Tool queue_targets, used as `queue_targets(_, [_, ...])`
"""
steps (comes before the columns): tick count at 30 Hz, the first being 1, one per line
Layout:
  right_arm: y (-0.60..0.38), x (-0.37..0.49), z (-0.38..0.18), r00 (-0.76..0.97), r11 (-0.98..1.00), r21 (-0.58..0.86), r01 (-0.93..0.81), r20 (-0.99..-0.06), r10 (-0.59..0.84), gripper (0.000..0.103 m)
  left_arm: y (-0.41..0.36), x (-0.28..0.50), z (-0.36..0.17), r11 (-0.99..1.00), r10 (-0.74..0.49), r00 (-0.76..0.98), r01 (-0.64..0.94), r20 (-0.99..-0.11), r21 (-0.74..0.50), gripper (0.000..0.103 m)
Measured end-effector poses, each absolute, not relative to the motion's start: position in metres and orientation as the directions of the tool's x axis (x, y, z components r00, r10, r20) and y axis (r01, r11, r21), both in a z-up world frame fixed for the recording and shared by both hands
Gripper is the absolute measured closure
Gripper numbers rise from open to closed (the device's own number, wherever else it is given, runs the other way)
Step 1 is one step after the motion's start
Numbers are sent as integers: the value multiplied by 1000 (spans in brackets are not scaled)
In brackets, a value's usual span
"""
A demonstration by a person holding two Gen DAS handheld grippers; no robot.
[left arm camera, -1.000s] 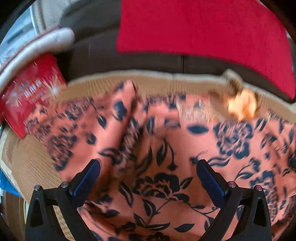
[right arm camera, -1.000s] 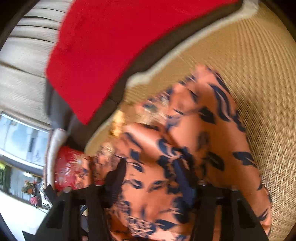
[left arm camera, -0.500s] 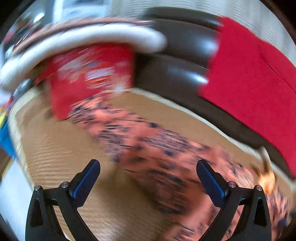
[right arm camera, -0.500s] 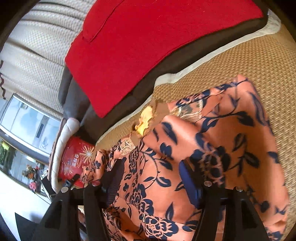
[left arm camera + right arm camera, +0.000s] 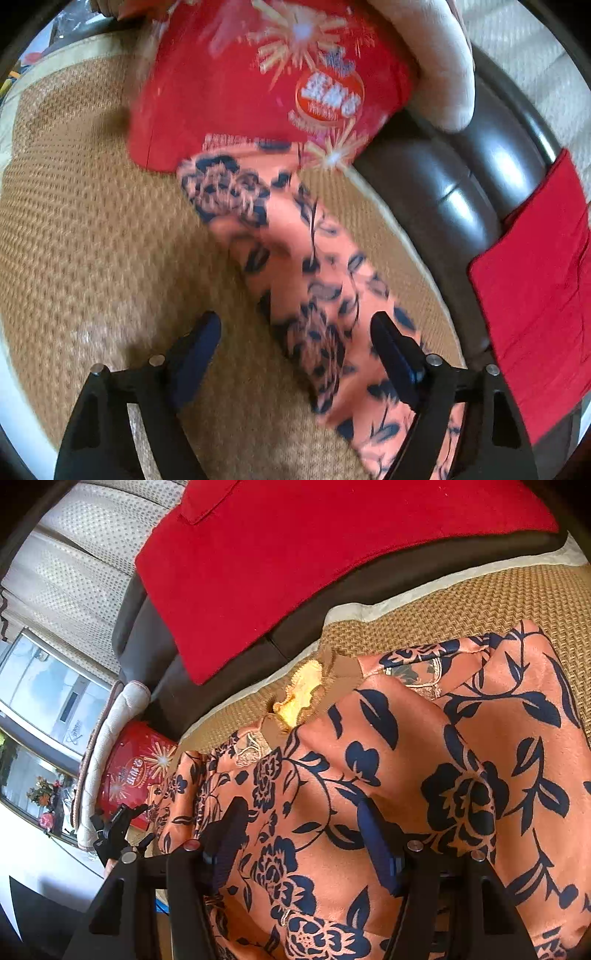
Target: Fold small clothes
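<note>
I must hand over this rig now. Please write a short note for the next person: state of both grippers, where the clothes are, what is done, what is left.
Left gripper: jaws closing, nothing pinched yet; a long strip of the orange floral garment lies between and beyond its fingers, running up to the red printed bag.
Right gripper: open, hovering over the bunched main part of the garment, not gripping.
The garment lies on the woven mat on the sofa, with the red cushion behind it.
Done: no neat fold visible; the cloth is rumpled.
Left: grasp the strip, fold it in, flatten, finish folding.
</note>
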State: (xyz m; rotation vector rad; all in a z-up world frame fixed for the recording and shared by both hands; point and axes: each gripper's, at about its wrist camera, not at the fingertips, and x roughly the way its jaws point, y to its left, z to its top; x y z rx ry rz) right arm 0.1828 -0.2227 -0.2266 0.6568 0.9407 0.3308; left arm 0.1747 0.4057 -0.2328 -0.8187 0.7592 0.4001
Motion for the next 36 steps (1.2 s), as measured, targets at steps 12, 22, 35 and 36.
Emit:
queue_targets(12, [-233,186,-230,566,757,652,35,-638,523,37,435,211,-253,596,-17,691,-573,-722,-562,90])
queue_targets(22, [-259,171,-218,639,727,681,86,-598,484,37,343,209,-164,804,-8,819,-336,-573,-491,98])
queue_targets(35, [-333,135,-206,782,612,766,198,-500,373,37,3,157,-107,863,-503,681,368,-533,-345,98])
queue_targets(36, [-343,131,-204,797,594,777,209,-487,356,37,-20,152,-111,848,-530,642,407,-553,-339,97])
